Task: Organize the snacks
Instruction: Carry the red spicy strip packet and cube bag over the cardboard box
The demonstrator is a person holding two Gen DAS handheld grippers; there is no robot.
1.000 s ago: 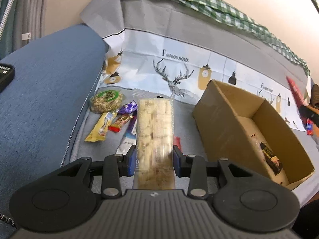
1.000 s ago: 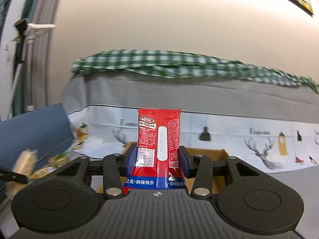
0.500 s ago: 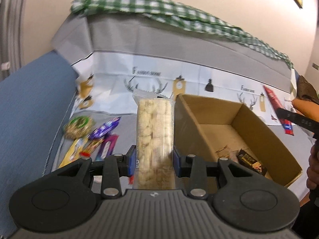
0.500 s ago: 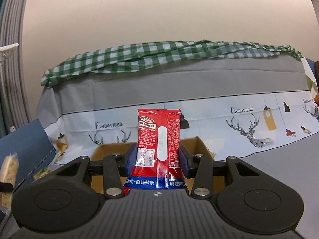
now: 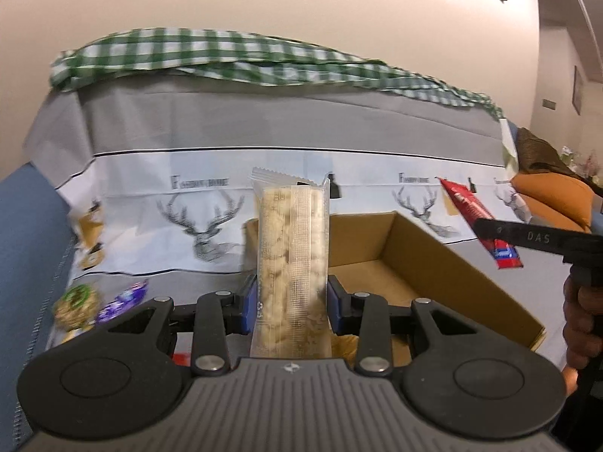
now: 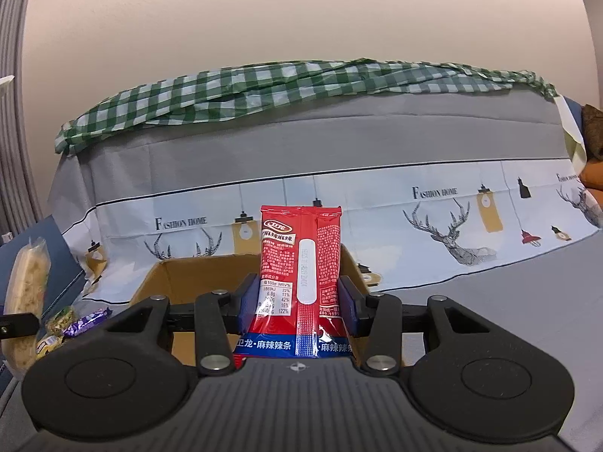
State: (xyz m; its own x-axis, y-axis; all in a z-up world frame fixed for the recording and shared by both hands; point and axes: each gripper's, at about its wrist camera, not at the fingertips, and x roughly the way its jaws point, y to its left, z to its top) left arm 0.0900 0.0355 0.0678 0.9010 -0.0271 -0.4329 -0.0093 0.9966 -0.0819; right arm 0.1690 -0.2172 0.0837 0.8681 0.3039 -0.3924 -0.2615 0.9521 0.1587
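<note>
On my far left, a round green-labelled snack (image 5: 76, 300) and a purple-wrapped candy (image 5: 122, 299) lay on the grey cloth (image 5: 188, 282), close together beside the blue cushion (image 5: 26, 233). My left tool (image 5: 290, 303) was closed on a clear pack of pale biscuits (image 5: 291, 263), its blue pads (image 5: 248, 303) pressed to both sides of the pack, which stood upright with its crimped top above the near wall of the open cardboard box (image 5: 414, 248). The pack sat in front of the box's left end, not inside it. Further right in that view I saw the red spicy-strip packet (image 5: 475, 214) held tilted over the box's right side by the right tool, of which only one black finger (image 5: 535, 239) showed.

In the right wrist view, the biscuit pack (image 6: 28, 290) appeared at the far left edge, with the small snacks (image 6: 75, 326) below it. The box (image 6: 181, 282) lay open just ahead. My right tool (image 6: 301, 307) was clamped on the red packet (image 6: 301, 263), upright between the blue pads (image 6: 348, 307), its printed back facing the camera. Behind everything, the deer-print cover (image 6: 452, 218) hung under a green checked cloth (image 6: 264, 86)
</note>
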